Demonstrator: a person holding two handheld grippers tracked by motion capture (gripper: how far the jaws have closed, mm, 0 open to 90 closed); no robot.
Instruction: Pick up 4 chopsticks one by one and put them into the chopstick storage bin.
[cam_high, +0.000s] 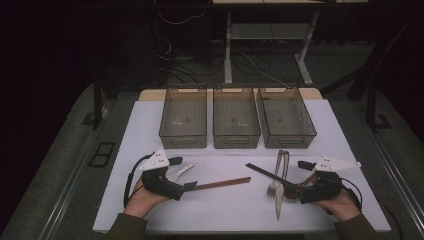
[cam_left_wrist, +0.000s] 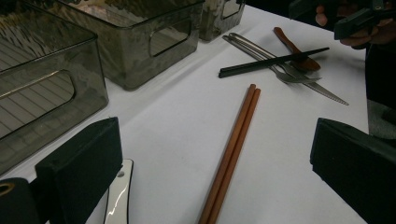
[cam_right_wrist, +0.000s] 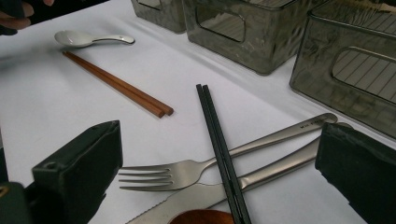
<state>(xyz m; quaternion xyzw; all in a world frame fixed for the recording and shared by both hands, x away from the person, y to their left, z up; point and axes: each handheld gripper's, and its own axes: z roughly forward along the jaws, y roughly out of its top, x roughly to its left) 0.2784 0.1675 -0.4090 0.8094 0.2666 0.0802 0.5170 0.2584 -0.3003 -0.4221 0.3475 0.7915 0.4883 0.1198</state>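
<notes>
Two grippers, both with jaws wide apart and nothing between the pads. Left gripper (cam_high: 191, 185) sits at the near end of the brown chopsticks (cam_high: 222, 183), left of the fork; white spoon (cam_high: 181, 171) lies just beside its left jaw. Right gripper (cam_high: 296, 194) hovers over the cutlery pile.

Pile is the problem. Black chopsticks (cam_right_wrist: 219, 144) lie across the fork (cam_right_wrist: 187, 171) and the knife (cam_right_wrist: 261, 170); wooden spoon (cam_right_wrist: 201, 218) sits right of the fork, touching the knife blade, its bowl close under the right gripper. Three bins (cam_high: 237, 122) stand empty beyond the fork, in a row.

Risks, judged from this layout:
- Right jaws closing on the pile likely catch two or three items at once, since everything overlaps at the fork's neck.
- Lifting the fork or knife first drags the black chopsticks off and splits the pair.
- Brown pair lies flat on the sheet; pads may pinch one stick, and the other rolls away.
- Left jaw could nudge the white spoon on closing, it being so near.
- Flat metal handles may slip from the pads.
</notes>
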